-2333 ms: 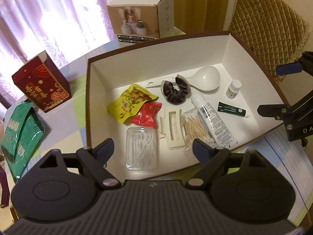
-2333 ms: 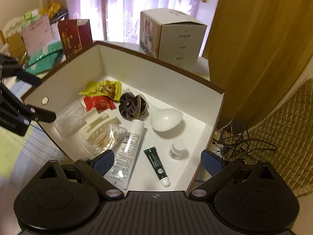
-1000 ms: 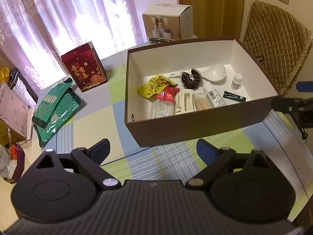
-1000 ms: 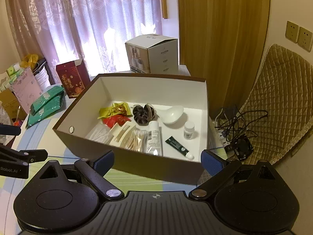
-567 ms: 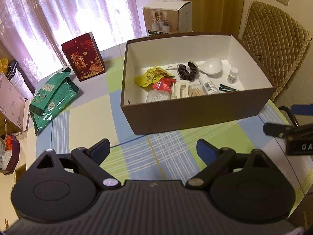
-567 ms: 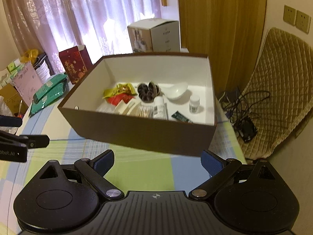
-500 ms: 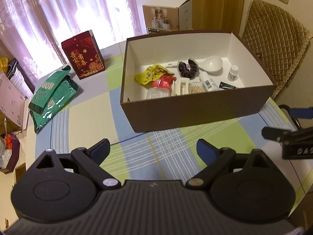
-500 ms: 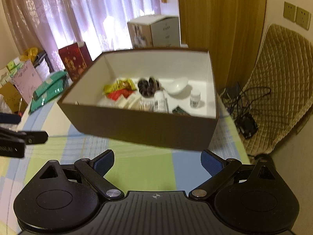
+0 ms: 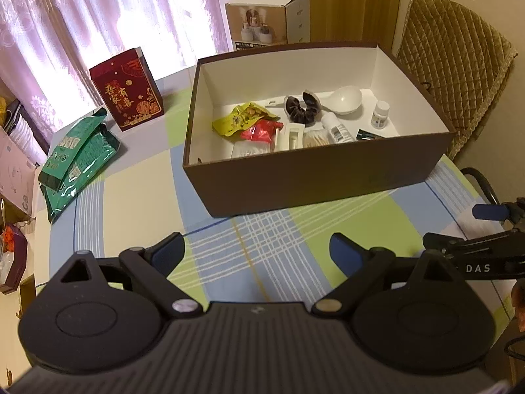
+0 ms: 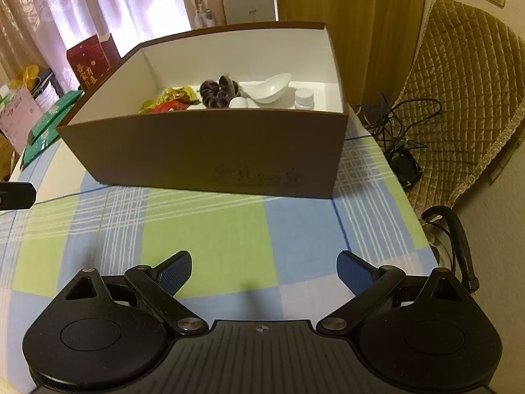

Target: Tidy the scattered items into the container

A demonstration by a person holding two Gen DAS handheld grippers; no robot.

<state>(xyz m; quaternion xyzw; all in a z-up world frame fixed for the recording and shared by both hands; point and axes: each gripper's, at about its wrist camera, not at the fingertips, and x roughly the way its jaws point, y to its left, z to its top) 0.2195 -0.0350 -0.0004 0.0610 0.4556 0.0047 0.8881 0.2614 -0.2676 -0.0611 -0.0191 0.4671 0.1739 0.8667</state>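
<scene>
A brown box [image 9: 315,180] with a white inside stands on the checked tablecloth; it also shows in the right wrist view [image 10: 210,161]. Inside lie a yellow snack packet [image 9: 239,120], a red packet [image 9: 261,131], a dark scrunchie [image 9: 302,108], a white spoon [image 9: 344,98], a small white bottle [image 9: 380,115], a white tube [image 9: 336,128], cotton swabs [image 9: 315,138] and a cream hair clip [image 9: 290,136]. My left gripper [image 9: 257,251] is open and empty, over the cloth in front of the box. My right gripper [image 10: 264,271] is open and empty, low near the table's front edge; it also shows in the left wrist view [image 9: 472,239].
A red gift box [image 9: 128,90] and green packets [image 9: 75,161] lie left of the box. A cardboard carton [image 9: 269,21] stands behind it. A quilted chair [image 10: 459,98] and cables [image 10: 397,131] are to the right, beyond the table edge [image 10: 423,229].
Both grippers have pulled back from above the box toward the table's front edge. The right one has dropped lower, so the box's near wall now hides much of its contents.
</scene>
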